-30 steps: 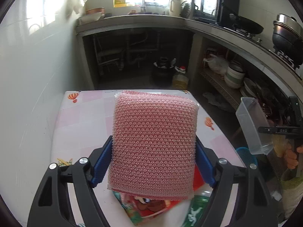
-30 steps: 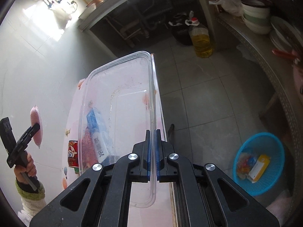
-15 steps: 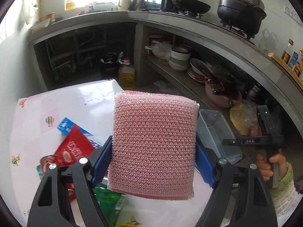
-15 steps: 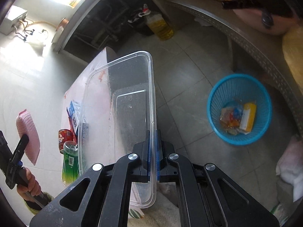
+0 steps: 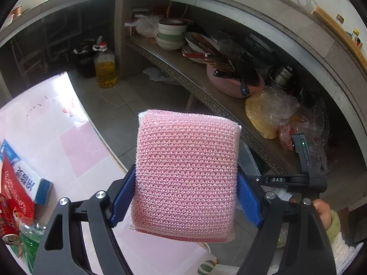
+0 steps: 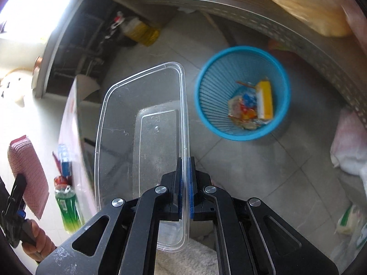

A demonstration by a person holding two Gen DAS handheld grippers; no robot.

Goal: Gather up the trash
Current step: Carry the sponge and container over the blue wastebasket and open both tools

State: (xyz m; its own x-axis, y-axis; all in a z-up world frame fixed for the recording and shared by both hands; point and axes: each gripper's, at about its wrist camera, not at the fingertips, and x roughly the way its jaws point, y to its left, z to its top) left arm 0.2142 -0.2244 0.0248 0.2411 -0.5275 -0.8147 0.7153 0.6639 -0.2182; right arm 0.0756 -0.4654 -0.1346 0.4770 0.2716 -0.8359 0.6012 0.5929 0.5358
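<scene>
While the pink tabletop (image 5: 68, 142) is carrying wrappers, the blue bin (image 6: 242, 92) is sitting on the floor holding trash; the right hand-held gripper (image 6: 184, 183) is pinching a clear tub (image 6: 142, 137) wall, and the left hand-held gripper (image 5: 185, 197) is clamping a pink sponge (image 5: 185, 174) wide.

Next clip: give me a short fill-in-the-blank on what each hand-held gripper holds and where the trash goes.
The left hand-held gripper clamps a pink ____.
The right hand-held gripper pinches the wall of a clear plastic ____.
The basket on the floor is coloured ____.

Missing words: sponge; container; blue
</scene>
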